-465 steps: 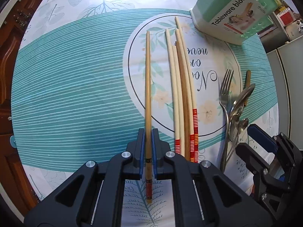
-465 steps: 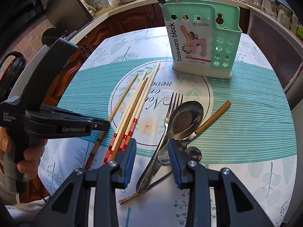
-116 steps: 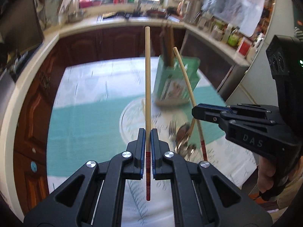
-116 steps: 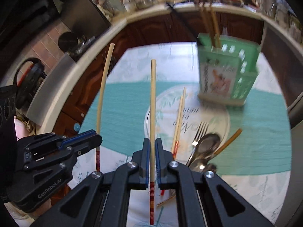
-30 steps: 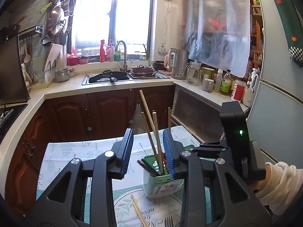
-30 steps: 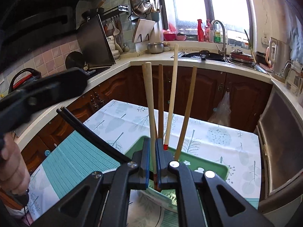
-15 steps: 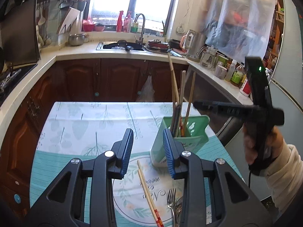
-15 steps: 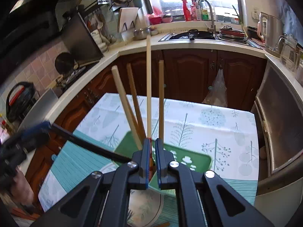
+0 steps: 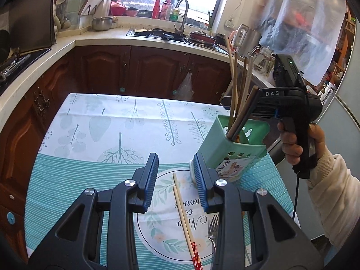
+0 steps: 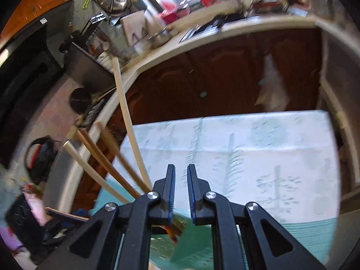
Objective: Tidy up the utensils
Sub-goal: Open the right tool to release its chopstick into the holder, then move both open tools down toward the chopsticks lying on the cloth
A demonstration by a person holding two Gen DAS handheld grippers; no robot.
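A green tableware holder (image 9: 231, 150) stands on the table with several chopsticks (image 9: 238, 94) upright in it. Two chopsticks (image 9: 183, 216) with red-banded ends lie on the round print in front of it. My left gripper (image 9: 176, 180) hovers above these two, open and empty. A fork (image 9: 212, 227) lies to their right. My right gripper (image 10: 181, 180) is above the holder's far side; its jaws are opening and nothing is between them. The standing chopsticks (image 10: 126, 153) lean to its left. The holder (image 10: 186, 243) shows blurred below its fingers.
A hand (image 9: 292, 144) in a white sleeve holds the right gripper's handle just right of the holder. The patterned tablecloth (image 9: 101, 135) covers the table. Dark wooden cabinets (image 9: 157, 72) and a counter with a sink lie beyond the far edge.
The right gripper has let go of its chopstick, which now stands in the holder, and has swung aside. The left gripper has sunk toward the two chopsticks on the table.
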